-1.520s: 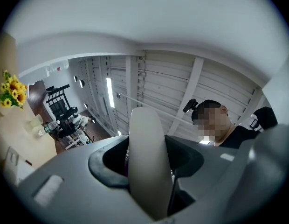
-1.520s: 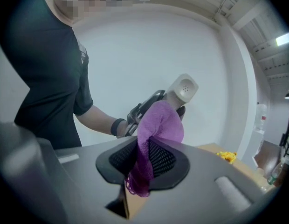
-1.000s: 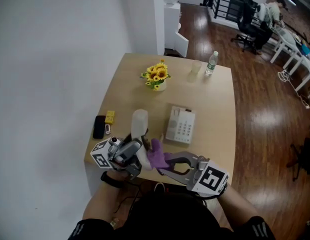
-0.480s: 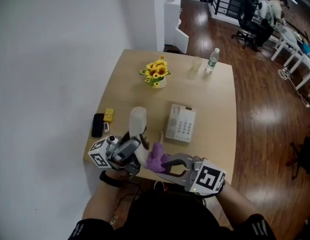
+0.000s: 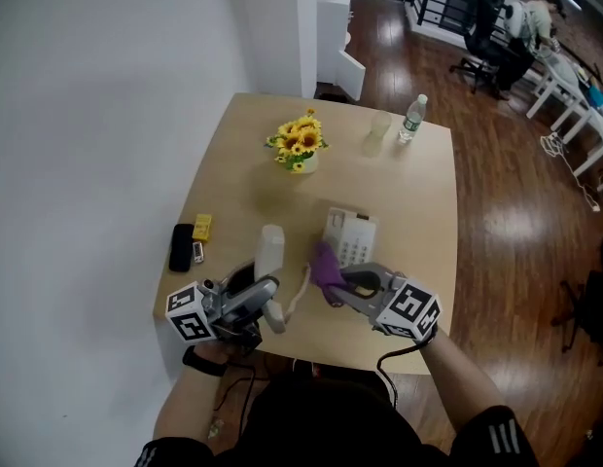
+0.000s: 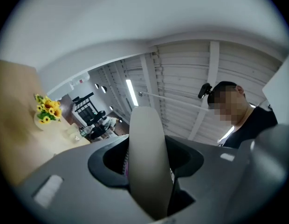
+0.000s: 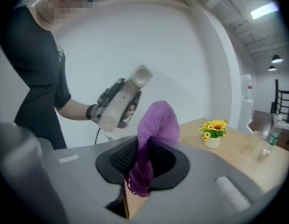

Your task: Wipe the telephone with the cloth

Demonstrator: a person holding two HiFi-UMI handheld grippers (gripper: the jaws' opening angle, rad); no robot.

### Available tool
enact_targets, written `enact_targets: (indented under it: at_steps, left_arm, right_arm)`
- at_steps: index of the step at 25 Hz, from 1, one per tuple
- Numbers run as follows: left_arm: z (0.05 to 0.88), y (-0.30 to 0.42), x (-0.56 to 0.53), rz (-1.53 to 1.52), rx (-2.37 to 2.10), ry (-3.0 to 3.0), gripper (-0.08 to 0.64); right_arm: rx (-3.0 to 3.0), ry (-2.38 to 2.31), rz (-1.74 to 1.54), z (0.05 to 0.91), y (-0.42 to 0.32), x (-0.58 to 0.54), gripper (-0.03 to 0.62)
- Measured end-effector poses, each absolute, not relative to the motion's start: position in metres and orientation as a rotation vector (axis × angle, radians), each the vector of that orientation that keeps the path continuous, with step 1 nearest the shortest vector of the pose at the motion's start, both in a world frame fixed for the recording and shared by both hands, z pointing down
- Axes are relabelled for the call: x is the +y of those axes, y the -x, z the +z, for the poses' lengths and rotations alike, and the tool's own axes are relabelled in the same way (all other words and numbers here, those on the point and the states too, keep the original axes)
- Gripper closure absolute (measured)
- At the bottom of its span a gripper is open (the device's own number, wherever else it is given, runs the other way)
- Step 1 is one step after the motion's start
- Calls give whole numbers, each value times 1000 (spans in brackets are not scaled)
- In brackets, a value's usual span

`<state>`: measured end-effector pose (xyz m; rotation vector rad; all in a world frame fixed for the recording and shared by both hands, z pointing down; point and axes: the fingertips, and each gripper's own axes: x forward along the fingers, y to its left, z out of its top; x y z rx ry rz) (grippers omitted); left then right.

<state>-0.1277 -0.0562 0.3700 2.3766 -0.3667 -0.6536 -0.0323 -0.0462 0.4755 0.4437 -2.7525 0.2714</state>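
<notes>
Right claw (image 7: 143, 166) tight on purple cloth (image 7: 158, 122), white handset (image 7: 122, 101) beyond.

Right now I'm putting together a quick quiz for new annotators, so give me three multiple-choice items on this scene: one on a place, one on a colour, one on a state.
1. Where on the table do the sunflowers stand?
A. At the person's edge
B. Toward the far edge
C. Off it, on the floor

2. What colour is the cloth?
A. White
B. Green
C. Purple

3. How is the left gripper?
A. Shut on the handset
B. Open and empty
C. Shut on a bottle

Answers:
1 B: in the head view they stand beyond the telephone, far from the person.
2 C: the right gripper view shows purple fabric.
3 A: in the left gripper view the pale handset fills the gap between its jaws.
</notes>
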Motion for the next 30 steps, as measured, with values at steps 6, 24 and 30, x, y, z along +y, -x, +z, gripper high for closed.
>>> enact_targets:
  at_steps: [6,24,30]
  left_arm:
    - [425,130,-68,-401,-575,-2355,342]
    - [480,132,-65,-157,-741,-2266,342]
    - [483,136,-68,-168,-748,-2264,342]
  right_arm:
    - [-2518,-700,205,537,-5,-154,522]
    - [-2058,-670,478,711,11,-257,522]
    - [-2077,-540,433,721,37,-207,522]
